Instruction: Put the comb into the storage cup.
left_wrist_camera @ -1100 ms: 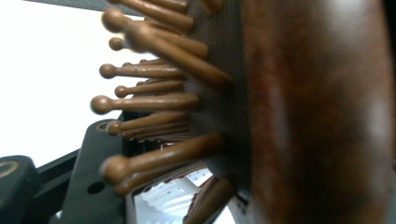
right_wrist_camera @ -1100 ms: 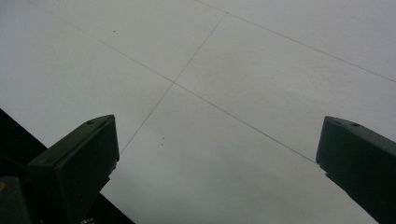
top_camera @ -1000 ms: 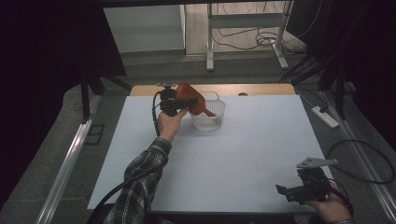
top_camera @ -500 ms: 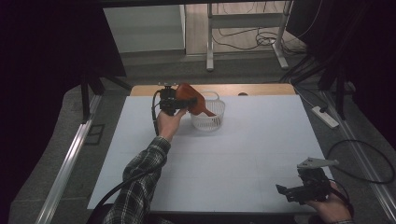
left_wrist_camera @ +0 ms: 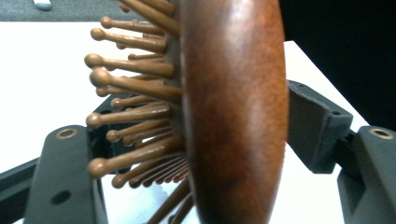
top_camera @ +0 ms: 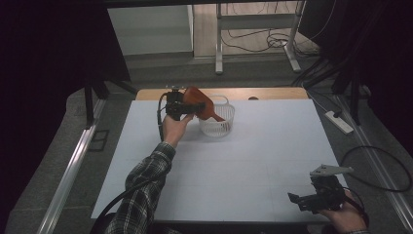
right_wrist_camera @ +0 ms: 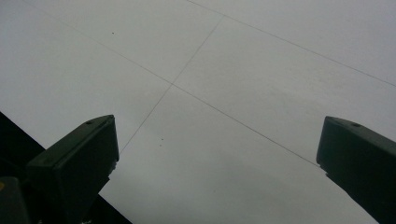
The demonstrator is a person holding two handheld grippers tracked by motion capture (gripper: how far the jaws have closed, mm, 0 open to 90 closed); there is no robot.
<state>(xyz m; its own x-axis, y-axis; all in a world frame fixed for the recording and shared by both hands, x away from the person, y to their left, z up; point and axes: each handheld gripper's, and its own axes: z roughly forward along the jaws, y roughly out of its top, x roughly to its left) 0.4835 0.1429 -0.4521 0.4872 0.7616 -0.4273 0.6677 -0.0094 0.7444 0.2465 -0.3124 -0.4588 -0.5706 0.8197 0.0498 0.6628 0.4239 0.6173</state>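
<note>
A reddish-brown wooden hairbrush point(top_camera: 203, 108) with peg bristles hangs tilted at the rim of a white wire basket point(top_camera: 217, 127) at the back of the table, its handle pointing down into the basket. My left gripper point(top_camera: 194, 106) is at the brush head. In the left gripper view the brush point(left_wrist_camera: 233, 116) stands between the jaws, bristles towards the left jaw. The jaws have just been opening, and the pads look slack on it. My right gripper point(top_camera: 298, 200) rests low at the near right corner. It is open, with nothing between its fingers point(right_wrist_camera: 74, 158), over the bare white table point(right_wrist_camera: 219, 93).
The white table top point(top_camera: 253, 161) stretches between the basket and my right hand. A power strip point(top_camera: 340, 122) lies on the floor to the right. Metal frame legs point(top_camera: 219, 44) and cables stand beyond the far edge.
</note>
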